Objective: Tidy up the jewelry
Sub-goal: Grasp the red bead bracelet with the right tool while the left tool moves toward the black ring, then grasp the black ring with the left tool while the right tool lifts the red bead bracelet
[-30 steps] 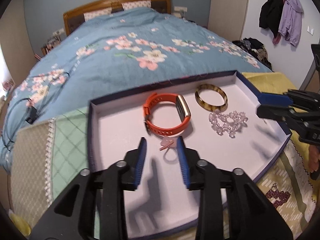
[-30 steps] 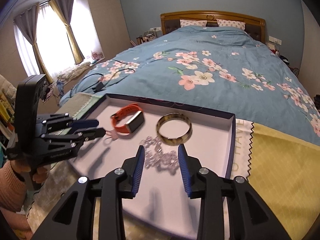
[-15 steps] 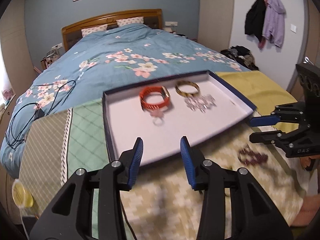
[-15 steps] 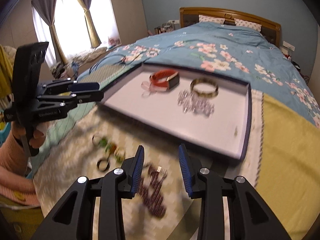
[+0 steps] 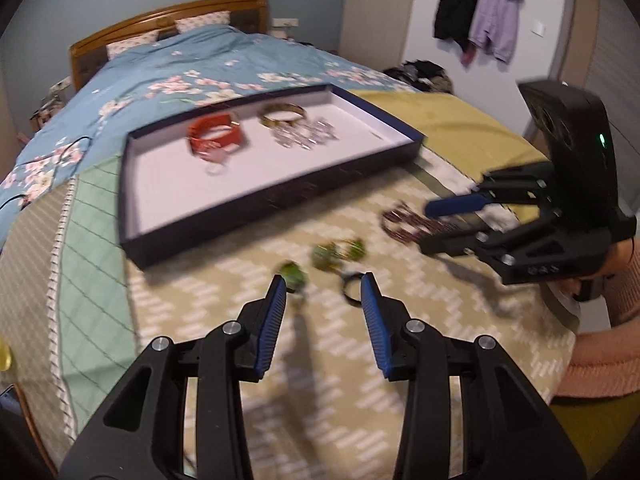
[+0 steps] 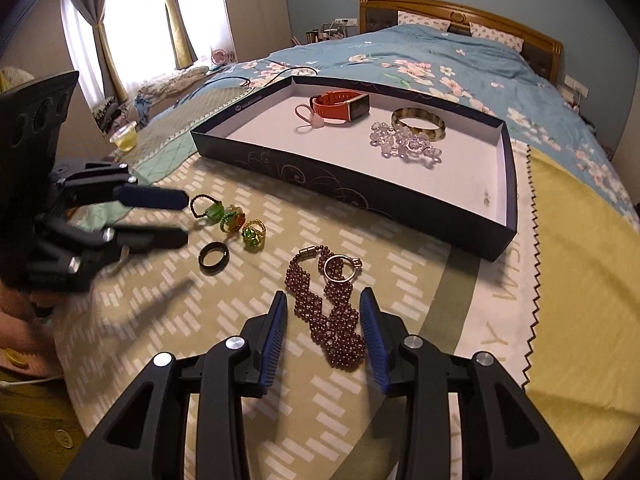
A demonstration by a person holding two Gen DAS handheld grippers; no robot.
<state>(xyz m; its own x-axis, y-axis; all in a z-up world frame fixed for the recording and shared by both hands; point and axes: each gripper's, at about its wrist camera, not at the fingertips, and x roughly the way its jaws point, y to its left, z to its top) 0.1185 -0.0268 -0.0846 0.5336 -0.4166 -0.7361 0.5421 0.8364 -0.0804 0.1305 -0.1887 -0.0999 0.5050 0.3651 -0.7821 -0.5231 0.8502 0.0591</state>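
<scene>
A dark blue tray [image 6: 360, 194] [image 5: 280, 196] holds an orange watch [image 6: 340, 105], a tortoiseshell bangle [image 6: 418, 122], a clear bead bracelet [image 6: 404, 144] and a pink ring [image 6: 308, 116]. On the patterned cloth lie a maroon bead bracelet [image 6: 332, 308] with a silver ring [image 6: 338, 268], a black ring [image 6: 214, 258] [image 5: 352, 290] and three green and orange bead rings [image 6: 232, 220]. My right gripper [image 6: 323, 304] is open, its fingers either side of the maroon bracelet. My left gripper [image 5: 324, 284] [image 6: 182, 218] is open, just short of the black ring.
The cloth covers the foot of a bed with a blue floral quilt [image 6: 420, 60]. A small yellow cup [image 6: 126, 138] stands at the left edge. Cables [image 6: 240, 78] lie on the quilt. Coats [image 5: 480, 20] hang on the wall.
Both grippers have drawn back out of the tray and dropped toward the cloth. The right one now straddles the maroon bracelet; the left now faces the loose rings.
</scene>
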